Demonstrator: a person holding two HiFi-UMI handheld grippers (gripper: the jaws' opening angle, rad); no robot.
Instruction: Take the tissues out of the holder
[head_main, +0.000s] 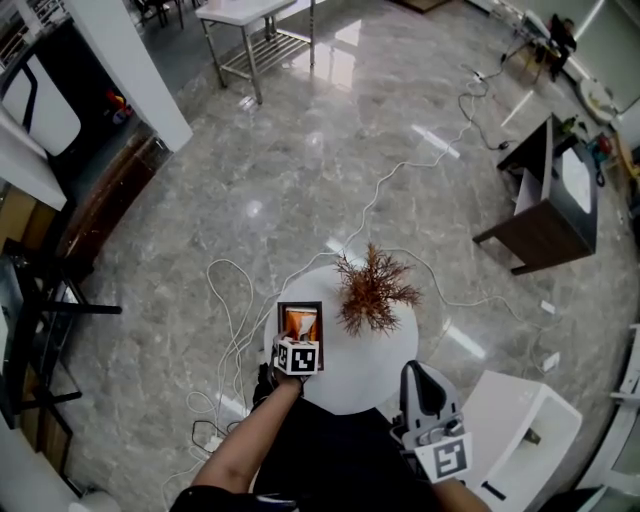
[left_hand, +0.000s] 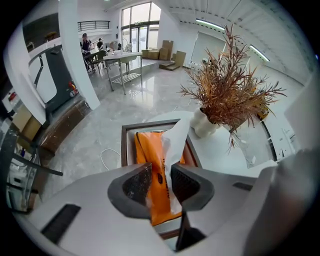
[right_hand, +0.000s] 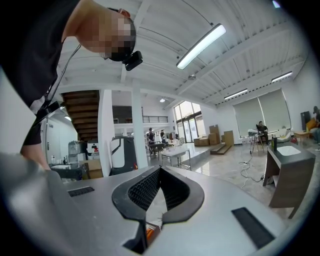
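A dark wooden tissue holder (head_main: 281, 322) stands on a round white table (head_main: 372, 372), with an orange tissue pack (head_main: 299, 322) inside. My left gripper (head_main: 299, 342) hangs over it, pointing steeply down. In the left gripper view a white tissue (left_hand: 176, 137) rises out of the orange pack (left_hand: 149, 150) and runs between the jaws of the left gripper (left_hand: 161, 182). It lies against the right pad, and a gap shows beside the left pad. My right gripper (head_main: 424, 380) is held off the table's near right edge; in its own view the right gripper (right_hand: 160, 172) is shut and empty.
A dried reddish-brown plant (head_main: 372, 290) in a white vase (left_hand: 205, 124) stands just right of the holder. White cables (head_main: 225, 300) loop over the marble floor on the left. A dark cabinet (head_main: 545, 210) stands far right and a white unit (head_main: 520, 430) at lower right.
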